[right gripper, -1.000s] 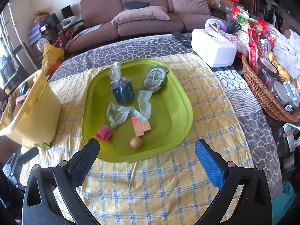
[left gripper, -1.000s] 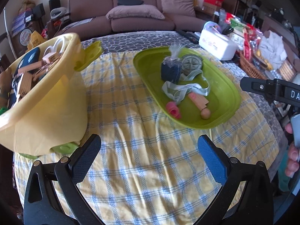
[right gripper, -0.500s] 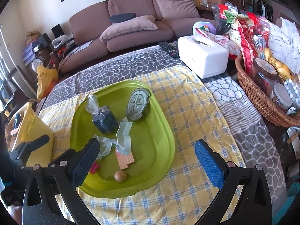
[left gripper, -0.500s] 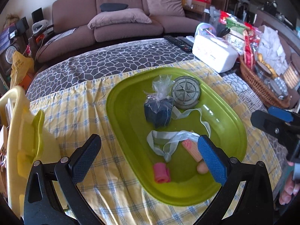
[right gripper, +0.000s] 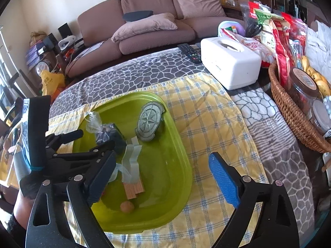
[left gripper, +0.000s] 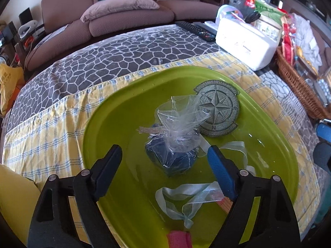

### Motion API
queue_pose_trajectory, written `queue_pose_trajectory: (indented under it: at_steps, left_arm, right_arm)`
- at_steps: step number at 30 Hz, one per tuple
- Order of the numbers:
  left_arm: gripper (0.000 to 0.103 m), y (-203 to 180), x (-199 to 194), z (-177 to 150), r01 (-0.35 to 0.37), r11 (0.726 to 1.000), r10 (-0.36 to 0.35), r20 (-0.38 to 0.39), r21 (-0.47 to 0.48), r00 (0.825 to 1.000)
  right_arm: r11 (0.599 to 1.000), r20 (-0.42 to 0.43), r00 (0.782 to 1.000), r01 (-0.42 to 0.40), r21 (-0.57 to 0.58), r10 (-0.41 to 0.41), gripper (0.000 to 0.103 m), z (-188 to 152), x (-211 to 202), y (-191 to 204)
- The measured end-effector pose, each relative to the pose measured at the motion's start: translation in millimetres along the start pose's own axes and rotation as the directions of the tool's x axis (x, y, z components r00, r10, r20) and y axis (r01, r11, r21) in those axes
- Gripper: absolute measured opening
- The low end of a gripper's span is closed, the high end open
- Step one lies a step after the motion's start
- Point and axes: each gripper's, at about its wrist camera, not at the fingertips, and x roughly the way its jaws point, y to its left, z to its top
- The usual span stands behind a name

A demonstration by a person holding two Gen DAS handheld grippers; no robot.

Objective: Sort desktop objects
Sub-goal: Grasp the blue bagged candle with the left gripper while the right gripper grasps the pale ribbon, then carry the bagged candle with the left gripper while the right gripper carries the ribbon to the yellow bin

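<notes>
Far left, a bit of the yellow bin (left gripper: 14, 202) can be seen, probably where sorted stuff gets dropped. Next over, the left gripper (left gripper: 163, 157) is lined up around the cellophane-wrapped dark bundle (left gripper: 173, 155) in the green tray (left gripper: 269, 132), which sits on the yellow checked cloth (left gripper: 51, 136). Its jaws are closing, with the bundle framed between them, but no contact by the pads is seen yet, so nothing is gripped. That bundle looks like the next pick; crinkly wrap, so it could slip.

Behind it the compass medal (left gripper: 217, 109) is leaned on the tray wall, its pale ribbon (left gripper: 186, 198) trailed forward past a pink roll (left gripper: 179, 239). A wooden block (right gripper: 134, 188) and a small wooden ball (right gripper: 126, 206) are left near the front rim.

Further right, the right gripper (right gripper: 161, 177) is held above the tray's near edge, jaws closing too, nothing grasped, likely just waiting its turn.
</notes>
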Motion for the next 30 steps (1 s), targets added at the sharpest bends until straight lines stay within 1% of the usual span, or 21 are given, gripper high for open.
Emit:
queue_pose_trajectory:
  at_steps: [3, 4, 5, 7, 10, 14, 17, 21, 25, 27, 30]
  left_arm:
    - [0.082, -6, 8, 3, 0.021, 1.000, -0.021, -0.008, 0.005, 1.000]
    - [0.079, -7, 10, 4, 0.031, 1.000, -0.031, -0.013, 0.005, 0.999]
    - [0.076, -8, 13, 5, 0.039, 0.999, -0.039, -0.027, 0.005, 0.999]
    - [0.060, -8, 20, 6, 0.045, 0.999, -0.044, -0.060, 0.000, 0.997]
    - [0.050, -5, 28, 6, 0.051, 0.999, -0.051, -0.100, 0.002, 0.994]
    - [0.048, -3, 27, 6, 0.070, 0.997, -0.068, -0.107, 0.014, 0.992]
    - [0.046, -2, 21, 5, 0.084, 0.996, -0.083, -0.092, 0.008, 0.992]
    - [0.046, 2, 7, 5, 0.112, 0.994, -0.113, -0.049, -0.017, 0.992]
    - [0.046, 8, -8, 7, 0.124, 0.991, -0.124, -0.003, -0.048, 0.992]
    - [0.046, 13, -21, 7, 0.140, 0.988, -0.138, 0.030, -0.072, 0.990]
    - [0.046, 19, -44, 8, 0.164, 0.983, -0.157, 0.086, -0.081, 0.984]
  right_arm:
    - [1.000, -0.008, 1.000, -0.013, 0.009, 0.013, 0.080, -2, 0, -6]
    - [1.000, -0.010, 1.000, -0.014, 0.006, 0.014, 0.080, -2, 0, -6]
    - [1.000, -0.013, 1.000, -0.015, 0.005, 0.015, 0.078, -3, 0, -6]
    - [1.000, -0.019, 0.999, -0.027, 0.008, 0.028, 0.076, -4, 0, -8]
    - [0.999, -0.021, 0.999, -0.041, 0.028, 0.042, 0.076, -4, 1, -10]
    - [0.998, -0.027, 0.999, -0.046, 0.040, 0.047, 0.076, -5, 2, -10]
    - [0.999, -0.036, 0.998, -0.043, 0.028, 0.044, 0.076, -6, 4, -6]
    - [0.998, -0.049, 0.997, -0.053, 0.016, 0.053, 0.076, -7, 6, 0]
    - [0.995, -0.080, 0.992, -0.094, 0.016, 0.095, 0.076, -11, 15, 4]
    - [0.994, -0.103, 0.989, -0.106, 0.020, 0.107, 0.076, -13, 23, 6]
    - [0.993, -0.129, 0.985, -0.115, 0.027, 0.117, 0.075, -15, 33, 10]
